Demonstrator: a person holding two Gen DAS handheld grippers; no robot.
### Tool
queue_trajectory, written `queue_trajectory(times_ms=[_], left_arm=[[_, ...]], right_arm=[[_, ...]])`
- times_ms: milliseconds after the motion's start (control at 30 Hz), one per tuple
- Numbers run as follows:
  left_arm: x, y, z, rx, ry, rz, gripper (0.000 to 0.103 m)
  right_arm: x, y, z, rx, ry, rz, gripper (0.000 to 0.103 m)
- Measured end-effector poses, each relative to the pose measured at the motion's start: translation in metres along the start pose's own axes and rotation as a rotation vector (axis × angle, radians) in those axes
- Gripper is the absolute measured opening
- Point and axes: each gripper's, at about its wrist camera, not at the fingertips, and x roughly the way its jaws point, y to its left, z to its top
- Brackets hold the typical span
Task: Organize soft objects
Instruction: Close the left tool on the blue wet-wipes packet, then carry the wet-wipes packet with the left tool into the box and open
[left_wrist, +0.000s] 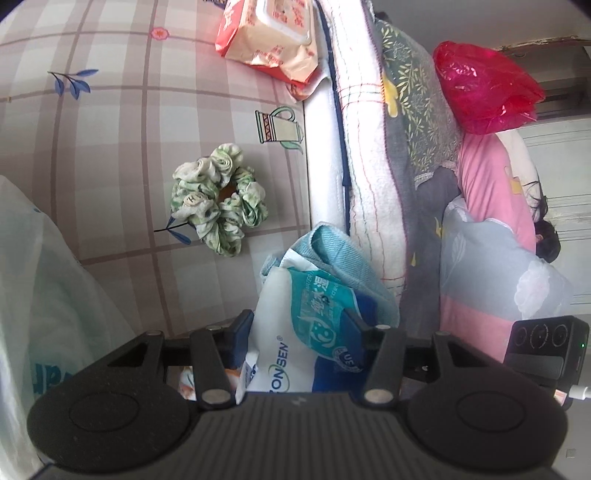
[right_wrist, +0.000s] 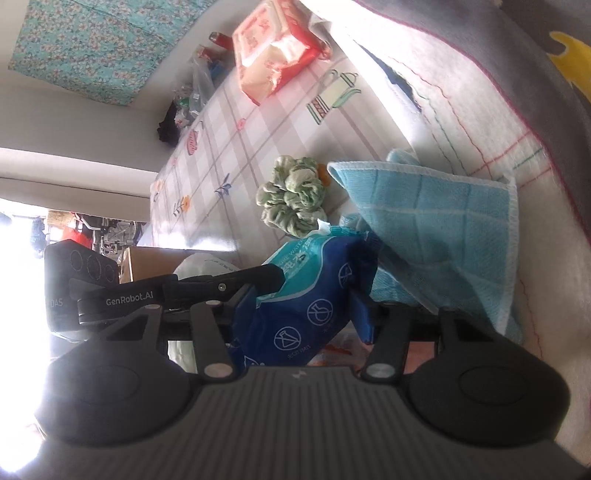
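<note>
A blue and white wet-wipes pack (left_wrist: 295, 332) sits between the fingers of my left gripper (left_wrist: 299, 328), which is shut on it. My right gripper (right_wrist: 306, 295) is shut on the same pack (right_wrist: 314, 295) from the other side; the left gripper's finger (right_wrist: 229, 280) shows in the right wrist view. A light blue cloth (left_wrist: 332, 251) (right_wrist: 436, 221) lies just beyond the pack. A green and white scrunchie (left_wrist: 218, 195) (right_wrist: 291, 195) lies on the checked tablecloth (left_wrist: 110, 129). A red and cream wipes pack (left_wrist: 269, 37) (right_wrist: 273, 62) lies farther off.
A white plastic bag (left_wrist: 44, 295) is at the left. Folded blankets (left_wrist: 369, 147) and a red plastic bag (left_wrist: 484, 88) are stacked past the table edge. Clutter (right_wrist: 192, 96) sits at the table's far end. A cardboard box (right_wrist: 147, 262) stands below.
</note>
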Motion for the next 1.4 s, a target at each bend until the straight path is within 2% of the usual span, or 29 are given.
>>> queue_trajectory(times_ms=[200,400,533,733,833,900,933,1000,1100,1200,1233,1333,1400], left_arm=[[-0.08,-0.003,-0.021,0.022,-0.155,-0.012,0.051],[-0.183,0.031,-0.061,0.001,-0.367,0.025,0.051],[-0.238,0.078,-0.098,-0.079,-0.481,0.085,0.051],[-0.285,0.163,-0.136,-0.28,-0.571,0.145,0.052],[-0.292,0.194,-0.146,-0.344,-0.595,0.159,0.052],[-0.288,0.212,-0.145,-0.364,-0.58,0.157,0.055],[-0.284,0.223,-0.145,-0.385,-0.563,0.147,0.063],[-0.27,0.24,-0.142,-0.404,-0.519,0.132,0.069],[-0.25,0.257,-0.138,-0.434,-0.46,0.165,0.069],[-0.236,0.262,-0.138,-0.42,-0.421,0.2,0.069],[-0.235,0.261,-0.142,-0.401,-0.417,0.234,0.069],[-0.235,0.249,-0.144,-0.333,-0.43,0.318,0.069],[-0.24,0.246,-0.148,-0.309,-0.443,0.345,0.07]], right_arm=[[-0.023,0.059,-0.016,-0.14,-0.07,0.044,0.053],[-0.02,0.147,-0.046,-0.343,-0.094,0.128,0.053],[0.011,0.205,-0.072,-0.452,-0.046,0.197,0.053],[0.093,0.281,-0.119,-0.576,0.119,0.25,0.053],[0.127,0.308,-0.139,-0.629,0.166,0.254,0.052],[0.141,0.322,-0.151,-0.684,0.174,0.243,0.052],[0.146,0.33,-0.161,-0.733,0.16,0.224,0.052],[0.152,0.339,-0.176,-0.834,0.118,0.17,0.052],[0.15,0.342,-0.189,-0.946,0.052,0.115,0.052],[0.141,0.334,-0.189,-0.97,0.032,0.109,0.052],[0.137,0.33,-0.188,-0.967,0.025,0.109,0.052],[0.121,0.316,-0.182,-0.952,-0.004,0.116,0.052],[0.108,0.301,-0.179,-0.931,-0.027,0.124,0.052]])
